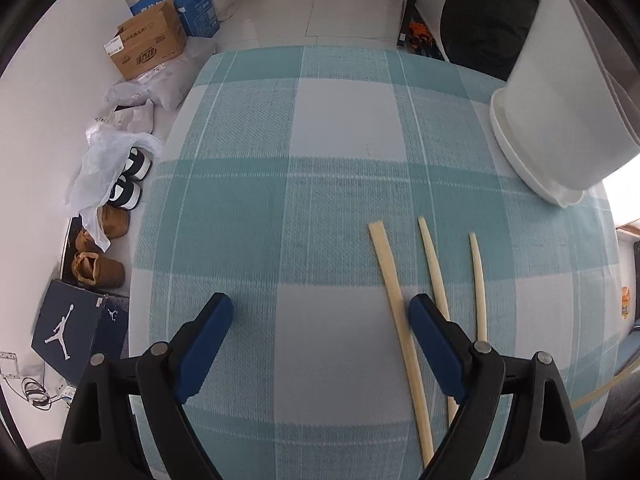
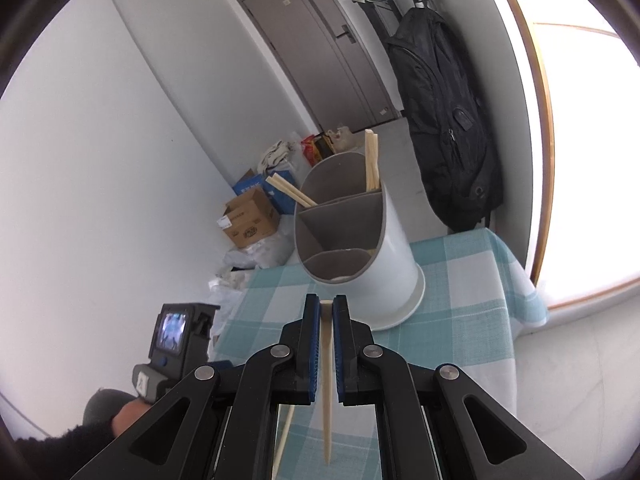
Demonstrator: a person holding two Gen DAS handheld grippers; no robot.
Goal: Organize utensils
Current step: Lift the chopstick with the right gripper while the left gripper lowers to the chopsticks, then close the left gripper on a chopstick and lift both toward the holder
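Three pale wooden chopsticks (image 1: 400,312) lie side by side on the checked teal tablecloth (image 1: 312,184). My left gripper (image 1: 320,316) is open, low over the cloth; its right finger sits between two of them. My right gripper (image 2: 327,312) is shut on one chopstick (image 2: 327,380), held above the table and pointing down. Just ahead of it stands the white utensil holder (image 2: 384,256) with grey dividers. Several chopsticks (image 2: 371,160) stand in its far compartments. The holder also shows at the right of the left wrist view (image 1: 560,120).
Another chopstick (image 2: 282,444) lies on the cloth below my right gripper. The left hand-held unit (image 2: 176,340) is at the left. Boxes (image 1: 148,44), bags and shoes (image 1: 100,268) lie on the floor beyond the table's left edge. A black backpack (image 2: 444,120) hangs behind the holder.
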